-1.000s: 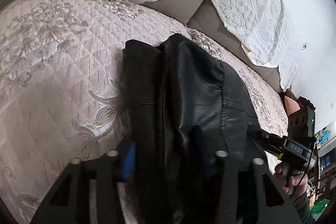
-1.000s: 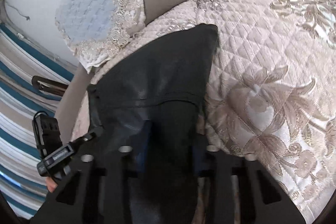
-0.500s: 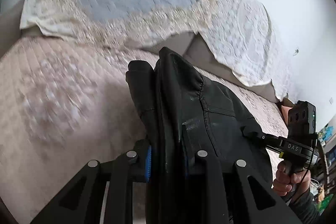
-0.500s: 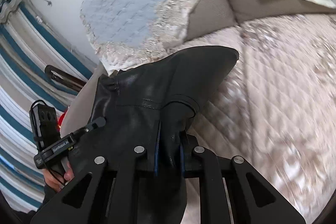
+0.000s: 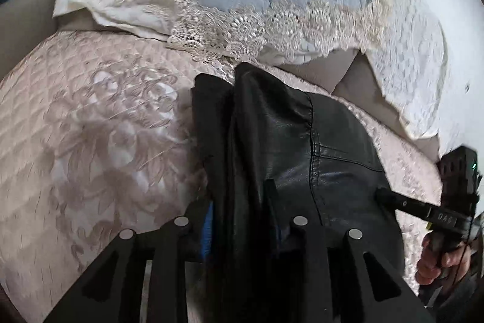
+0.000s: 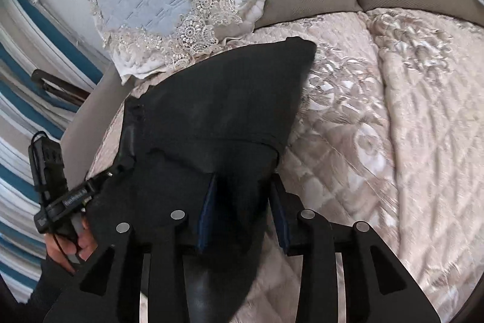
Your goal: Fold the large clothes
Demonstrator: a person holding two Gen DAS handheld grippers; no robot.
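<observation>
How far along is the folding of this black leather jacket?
Done: the black leather jacket is already doubled into a narrow stack of layers on the quilted bedspread. In hand: the left gripper and right gripper each have jacket material between their fingers at the near edge. Left: laying it flat and releasing; whether another fold is needed, I can't tell.
</observation>
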